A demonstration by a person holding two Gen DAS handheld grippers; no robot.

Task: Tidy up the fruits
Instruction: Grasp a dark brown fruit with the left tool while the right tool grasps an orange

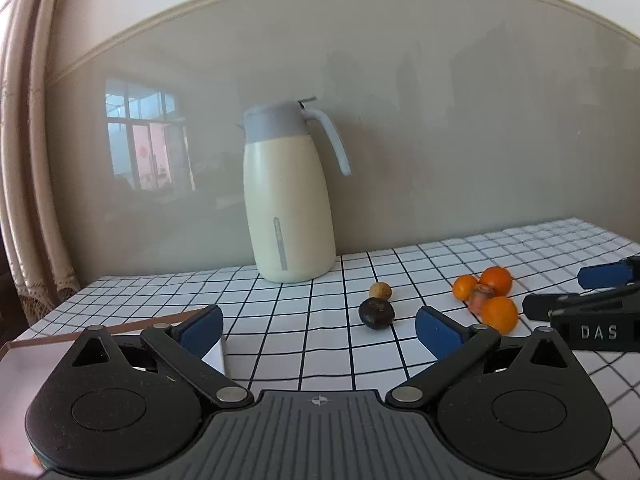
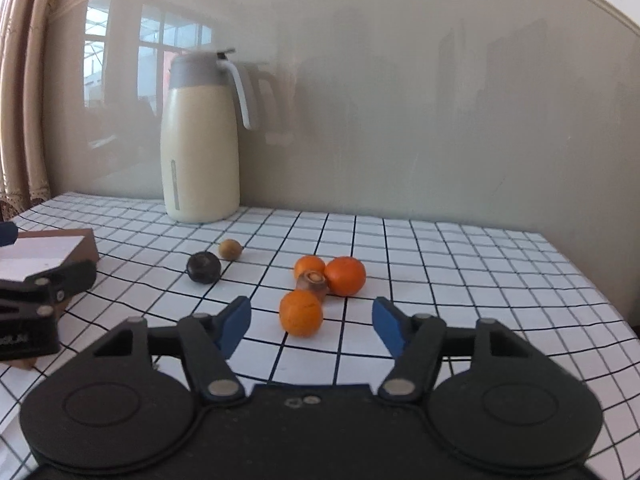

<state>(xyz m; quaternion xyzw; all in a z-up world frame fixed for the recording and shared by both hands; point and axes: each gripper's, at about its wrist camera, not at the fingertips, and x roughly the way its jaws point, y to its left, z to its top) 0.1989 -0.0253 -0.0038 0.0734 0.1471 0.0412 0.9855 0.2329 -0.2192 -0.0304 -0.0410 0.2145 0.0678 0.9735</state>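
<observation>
Three small oranges lie together on the checked tablecloth: a near one [image 2: 301,313], a right one [image 2: 345,276] and a far one [image 2: 309,266], with a brown mushroom-like piece [image 2: 313,282] between them. A dark round fruit [image 2: 203,267] and a small tan fruit [image 2: 230,249] lie to their left. My right gripper [image 2: 311,322] is open and empty, just short of the near orange. My left gripper [image 1: 319,328] is open and empty, near the dark fruit [image 1: 376,313] and tan fruit [image 1: 380,291]. The oranges show at the right of the left wrist view [image 1: 499,313]. The right gripper's fingers [image 1: 600,276] show there too.
A cream and grey thermos jug [image 2: 200,140] stands at the back against the glossy wall. A brown box with a white inside [image 2: 52,250] sits at the left, under my left gripper [image 2: 36,300]. The table's edge [image 2: 624,312] falls away at the right.
</observation>
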